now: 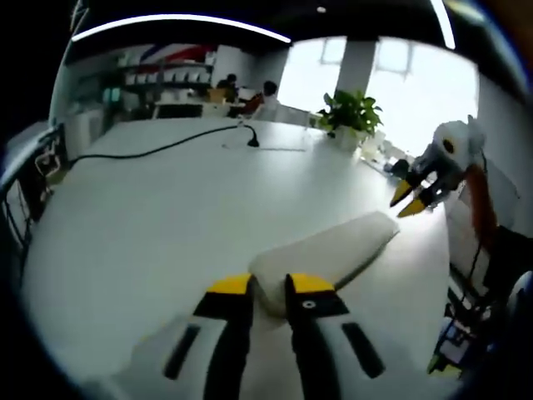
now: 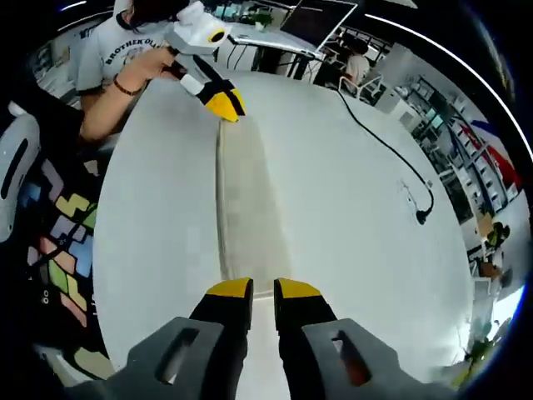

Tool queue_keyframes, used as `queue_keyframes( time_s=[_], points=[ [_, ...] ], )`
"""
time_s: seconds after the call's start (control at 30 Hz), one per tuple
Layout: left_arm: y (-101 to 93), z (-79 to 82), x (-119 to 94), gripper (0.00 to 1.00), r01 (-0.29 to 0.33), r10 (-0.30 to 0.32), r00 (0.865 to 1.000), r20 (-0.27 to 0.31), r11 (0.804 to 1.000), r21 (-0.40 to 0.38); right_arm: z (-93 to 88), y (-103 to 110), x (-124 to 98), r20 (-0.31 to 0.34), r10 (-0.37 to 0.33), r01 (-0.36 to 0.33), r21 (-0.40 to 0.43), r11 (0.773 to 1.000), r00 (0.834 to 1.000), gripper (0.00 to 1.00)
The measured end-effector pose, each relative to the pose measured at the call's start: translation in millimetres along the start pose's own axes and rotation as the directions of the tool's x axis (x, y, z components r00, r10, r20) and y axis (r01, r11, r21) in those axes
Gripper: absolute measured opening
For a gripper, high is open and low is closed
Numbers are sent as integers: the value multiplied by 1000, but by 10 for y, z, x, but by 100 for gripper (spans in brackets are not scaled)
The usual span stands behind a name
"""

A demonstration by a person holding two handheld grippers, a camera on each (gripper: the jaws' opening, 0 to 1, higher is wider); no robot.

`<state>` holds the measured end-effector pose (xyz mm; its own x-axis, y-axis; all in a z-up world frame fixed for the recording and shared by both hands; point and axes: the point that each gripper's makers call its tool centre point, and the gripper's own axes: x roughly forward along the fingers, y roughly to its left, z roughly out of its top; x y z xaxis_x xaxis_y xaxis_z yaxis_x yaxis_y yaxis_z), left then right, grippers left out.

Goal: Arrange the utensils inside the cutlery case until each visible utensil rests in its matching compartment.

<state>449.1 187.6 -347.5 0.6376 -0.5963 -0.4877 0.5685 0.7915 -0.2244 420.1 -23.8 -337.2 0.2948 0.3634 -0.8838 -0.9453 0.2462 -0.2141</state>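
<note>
The cutlery case (image 1: 333, 250) is a long, pale, closed pouch lying flat on the white table (image 1: 166, 217). No utensils can be seen. My left gripper (image 1: 268, 286) is at the case's near end, its yellow-tipped jaws closed on that end. In the right gripper view the case (image 2: 250, 200) runs away from me, and my left gripper (image 2: 225, 104), held by a person's hand, sits at its far end. My right gripper (image 2: 263, 290) is just short of the case's near end, jaws almost together with nothing between them. From the left gripper view, my right gripper (image 1: 412, 200) hovers beyond the case's far end.
A black cable (image 1: 166, 146) with a small plug runs across the far side of the table. A potted plant (image 1: 350, 112) stands at the far edge. A person in a white T-shirt (image 2: 117, 50) stands at the table's end, and colourful floor mats (image 2: 67, 242) lie beside it.
</note>
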Motion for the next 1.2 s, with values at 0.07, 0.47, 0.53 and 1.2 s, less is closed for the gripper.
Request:
queue_keyframes(
  time_s=[0.07,0.47,0.53,1.2],
  points=[
    [0,4,0,16,1,-1,1000,1,1000,3,-28,39,57,-52,57,-56,8,998,997,9],
    [6,19,4,17,4,-4,1000,12,1000,20,-48,100,150,-174,182,-172,72,982,968,11],
    [15,26,7,17,0,-1,1000,15,1000,18,-57,105,148,-189,190,-177,86,980,963,11],
    [28,29,45,18,4,-3,999,44,1000,-10,-40,67,184,-340,189,-201,1,980,921,12]
  ],
)
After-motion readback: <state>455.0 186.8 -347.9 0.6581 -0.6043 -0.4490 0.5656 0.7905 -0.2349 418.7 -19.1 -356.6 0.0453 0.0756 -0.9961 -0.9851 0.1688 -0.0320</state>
